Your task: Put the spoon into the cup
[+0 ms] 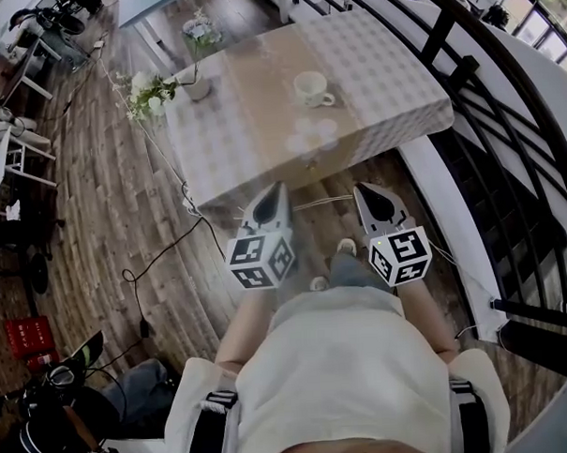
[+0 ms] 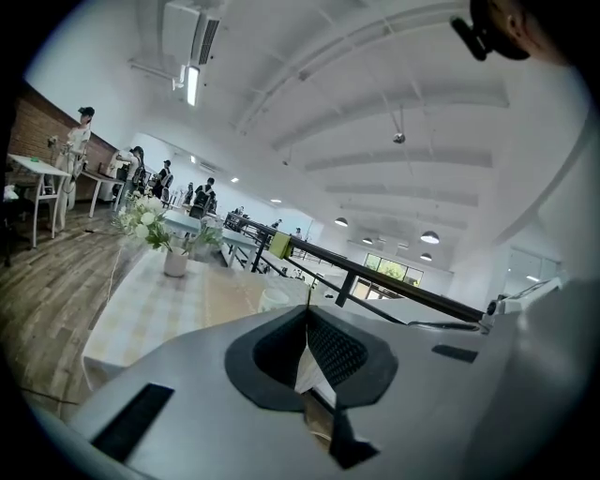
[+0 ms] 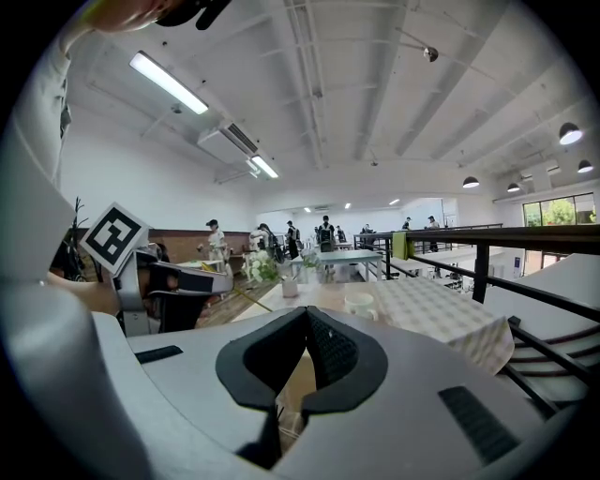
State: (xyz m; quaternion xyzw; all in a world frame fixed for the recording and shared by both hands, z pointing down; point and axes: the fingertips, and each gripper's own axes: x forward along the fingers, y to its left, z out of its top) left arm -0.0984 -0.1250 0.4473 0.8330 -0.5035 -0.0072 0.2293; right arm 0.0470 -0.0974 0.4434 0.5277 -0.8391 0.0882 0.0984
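Shirt fills the head view's bottom. Past it, left claw and right claw point at the surface, well short of the cup.

Left gripper view: pressed together, empty.

Right gripper view: same, pinching nothing.

Can't spot the spoon anywhere, so I guess they're shut because nothing's in reach.

Open tabletop between cup and vase

Cup on table, flower vase to its left at table edge
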